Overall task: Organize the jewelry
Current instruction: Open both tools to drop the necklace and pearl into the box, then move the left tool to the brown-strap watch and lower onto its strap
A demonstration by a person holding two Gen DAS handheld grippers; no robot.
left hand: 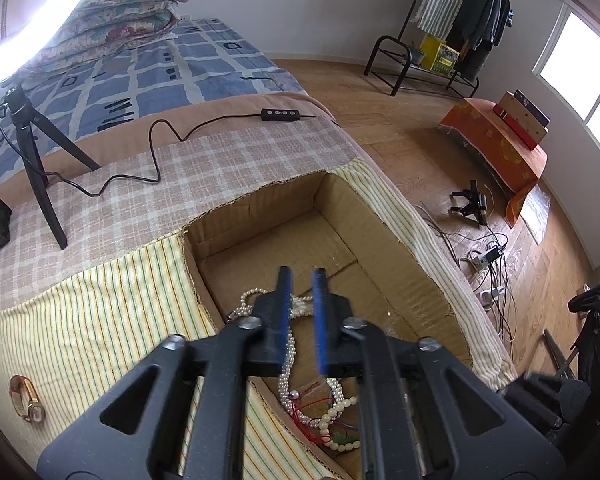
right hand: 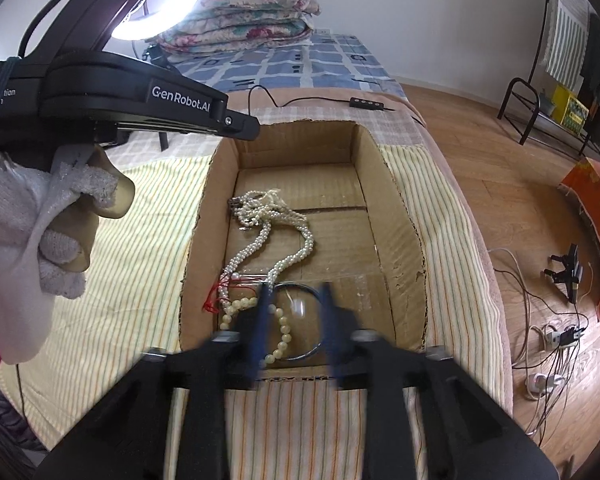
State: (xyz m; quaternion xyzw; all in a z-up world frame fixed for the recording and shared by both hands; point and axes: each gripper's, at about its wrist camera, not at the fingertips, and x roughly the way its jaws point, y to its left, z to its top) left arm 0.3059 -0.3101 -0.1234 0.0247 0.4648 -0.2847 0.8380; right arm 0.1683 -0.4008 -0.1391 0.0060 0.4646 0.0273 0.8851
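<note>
An open cardboard box (left hand: 384,240) (right hand: 400,240) sits on the striped bed cover. Inside lie a white pearl necklace (right hand: 276,236) (left hand: 288,364), a cream bead bracelet (right hand: 282,330) (left hand: 336,408) with red thread, and a thin metal bangle (right hand: 312,350). My left gripper (left hand: 302,276) is open and empty above the box's near left part. My right gripper (right hand: 296,294) is open, blurred, over the bangle and beads at the box's near end. A gold wristwatch with a tan strap (left hand: 27,398) lies on the cover, left of the box.
A ring light on a black tripod (left hand: 36,160) stands on the bed, with its cable and remote (left hand: 282,114). Folded quilts (right hand: 244,16) lie at the bed's head. The bed edge drops to a wooden floor with cables (right hand: 556,340) on the right.
</note>
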